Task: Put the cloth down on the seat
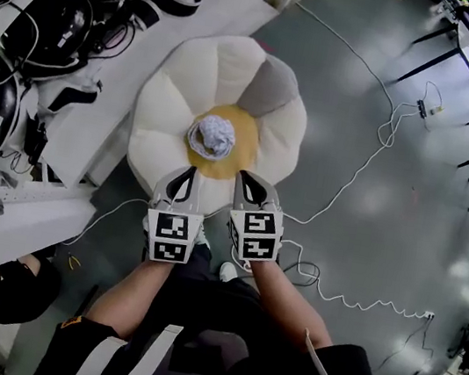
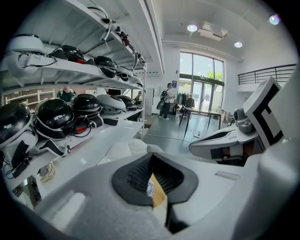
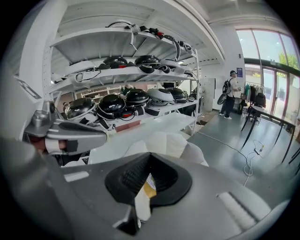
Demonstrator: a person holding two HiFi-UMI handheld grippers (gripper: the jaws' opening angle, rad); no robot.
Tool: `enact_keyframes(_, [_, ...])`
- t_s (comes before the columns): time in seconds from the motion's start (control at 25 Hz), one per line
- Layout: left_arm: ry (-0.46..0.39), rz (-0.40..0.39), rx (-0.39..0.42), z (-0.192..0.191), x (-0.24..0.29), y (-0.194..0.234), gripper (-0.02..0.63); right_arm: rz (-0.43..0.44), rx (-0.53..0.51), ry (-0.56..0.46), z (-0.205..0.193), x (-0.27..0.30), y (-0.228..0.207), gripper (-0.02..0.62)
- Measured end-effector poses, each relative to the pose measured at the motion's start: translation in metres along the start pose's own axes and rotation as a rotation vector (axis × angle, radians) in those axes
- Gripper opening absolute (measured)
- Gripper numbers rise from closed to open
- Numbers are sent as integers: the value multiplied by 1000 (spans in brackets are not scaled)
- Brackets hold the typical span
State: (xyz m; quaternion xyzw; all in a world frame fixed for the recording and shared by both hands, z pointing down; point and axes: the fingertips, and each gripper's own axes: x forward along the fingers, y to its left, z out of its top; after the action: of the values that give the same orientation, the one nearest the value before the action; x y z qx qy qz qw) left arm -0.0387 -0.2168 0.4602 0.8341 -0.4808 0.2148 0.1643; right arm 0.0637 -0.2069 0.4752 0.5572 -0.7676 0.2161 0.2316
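Cloth (image 1: 212, 137) bunched at seat (image 1: 164, 104) centre; likely soft, light, limp; pinch top fold. Left gripper (image 1: 188, 171), right gripper (image 1: 245, 178): pressed together, empty.

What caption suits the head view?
Cloth bunched at the centre of the flower-shaped seat; left gripper and right gripper shut, empty.

I find the left gripper (image 1: 185, 176) and the right gripper (image 1: 250, 183) side by side, close but apart, both pointing forward and downward. On each, the jaw tips meet, and nothing is pinched between the ribbed pads. The left marker cube (image 1: 171, 236) and the right marker cube (image 1: 254, 234) face up toward my head camera. The left forearm (image 1: 129, 294) and the right forearm (image 1: 285, 311) are bare and converge toward the grippers.
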Motion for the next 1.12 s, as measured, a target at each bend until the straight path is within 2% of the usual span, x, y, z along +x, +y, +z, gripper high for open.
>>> enact_keyframes(0.16, [-3, 25, -22, -3, -13, -14, 0, 12, -11, -14, -4, -21, 0, 0])
enact_keyframes(0.64, [-76, 87, -15, 10, -76, -55, 0, 51, -62, -116, 0, -92, 2, 0])
enact_keyframes(0.84, [-131, 64, -29, 14, -106, -91, 0, 50, -68, -146, -10, -134, -2, 0])
enact_keyframes(1.12, [-153, 44, -15, 8, -147, -146, 0, 68, -87, -183, -34, -193, 0, 1])
